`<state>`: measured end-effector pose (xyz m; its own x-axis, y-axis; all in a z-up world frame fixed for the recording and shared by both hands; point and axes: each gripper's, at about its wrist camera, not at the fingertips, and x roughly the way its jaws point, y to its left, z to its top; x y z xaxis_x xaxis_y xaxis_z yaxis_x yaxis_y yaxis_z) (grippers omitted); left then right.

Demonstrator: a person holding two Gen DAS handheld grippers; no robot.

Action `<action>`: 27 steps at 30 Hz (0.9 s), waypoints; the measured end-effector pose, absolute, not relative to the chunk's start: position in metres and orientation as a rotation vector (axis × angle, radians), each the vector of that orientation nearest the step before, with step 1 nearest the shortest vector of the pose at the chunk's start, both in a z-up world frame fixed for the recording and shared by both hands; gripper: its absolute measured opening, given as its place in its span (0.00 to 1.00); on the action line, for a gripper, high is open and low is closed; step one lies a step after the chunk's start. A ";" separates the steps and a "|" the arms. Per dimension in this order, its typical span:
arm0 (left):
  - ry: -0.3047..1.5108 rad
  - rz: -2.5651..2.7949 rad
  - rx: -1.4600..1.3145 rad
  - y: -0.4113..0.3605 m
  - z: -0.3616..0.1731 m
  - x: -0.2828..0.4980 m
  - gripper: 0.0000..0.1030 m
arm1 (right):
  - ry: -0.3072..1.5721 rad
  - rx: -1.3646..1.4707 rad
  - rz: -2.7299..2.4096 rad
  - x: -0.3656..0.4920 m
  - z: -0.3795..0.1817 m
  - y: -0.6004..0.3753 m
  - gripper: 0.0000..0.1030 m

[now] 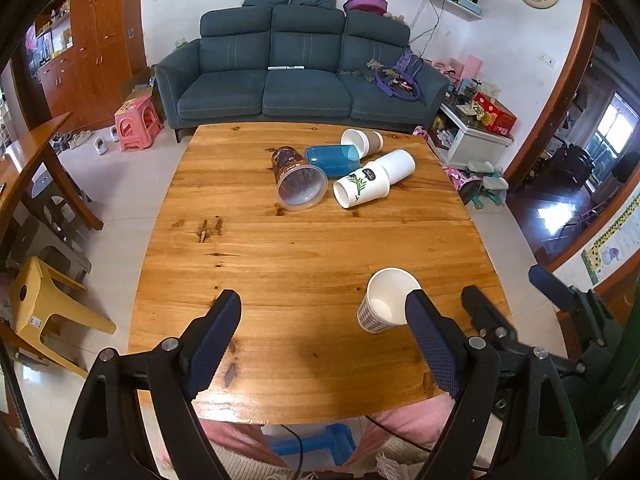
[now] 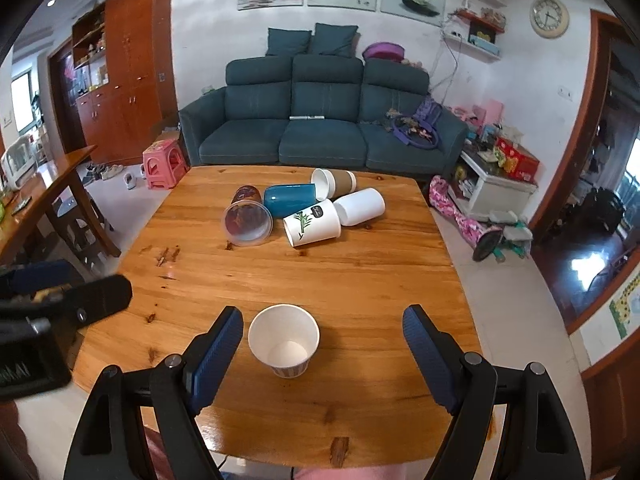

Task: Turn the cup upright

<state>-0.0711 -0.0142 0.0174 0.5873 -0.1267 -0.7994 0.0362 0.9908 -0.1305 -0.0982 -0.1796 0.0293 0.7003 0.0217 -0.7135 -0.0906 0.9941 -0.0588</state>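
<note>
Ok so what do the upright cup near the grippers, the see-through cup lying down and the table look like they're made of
Upright cup: likely paper, with a matte white inside, a thin rolled rim and a printed check pattern outside.
See-through cup: seemingly clear plastic, glossy, with the table grain showing through its wall.
Table: wood, with visible knots and plank grain; probably varnished, since it reflects light near the front edge.

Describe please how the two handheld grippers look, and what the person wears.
Both the left gripper and the right gripper have a black plastic frame with triangular cut-outs and silver round pivot bolts. Their fingers carry dark blue pads with a fine grid texture. A thin black cable hangs below the left one. The person wears pink trousers and a cream knitted garment with a fringe.
</note>
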 end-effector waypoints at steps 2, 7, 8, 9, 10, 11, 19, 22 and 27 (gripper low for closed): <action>0.940 -0.091 -0.099 -0.014 0.021 -0.074 0.84 | 0.795 -0.079 0.069 -0.100 0.037 -0.180 0.80; 0.926 -0.080 -0.097 -0.011 0.034 -0.081 0.84 | 0.806 -0.098 0.049 -0.107 0.055 -0.176 0.81; 0.924 -0.075 -0.094 -0.011 0.037 -0.082 0.84 | 0.814 -0.094 0.046 -0.107 0.058 -0.176 0.81; 0.922 -0.069 -0.089 -0.011 0.040 -0.083 0.84 | 0.820 -0.090 0.045 -0.107 0.060 -0.176 0.81; 0.920 -0.066 -0.087 -0.010 0.043 -0.084 0.84 | 0.826 -0.086 0.040 -0.107 0.062 -0.176 0.81; 0.918 -0.065 -0.086 -0.010 0.045 -0.084 0.84 | 0.834 -0.083 0.029 -0.107 0.064 -0.177 0.81; 0.930 -0.057 -0.049 -0.014 0.048 -0.084 0.84 | 0.834 -0.036 -0.038 -0.107 0.081 -0.188 0.82; 0.951 -0.065 -0.042 -0.015 0.046 -0.081 0.84 | 0.849 -0.029 -0.048 -0.105 0.084 -0.189 0.82; 0.965 -0.077 -0.038 -0.016 0.048 -0.078 0.84 | 0.857 -0.031 -0.052 -0.103 0.088 -0.188 0.82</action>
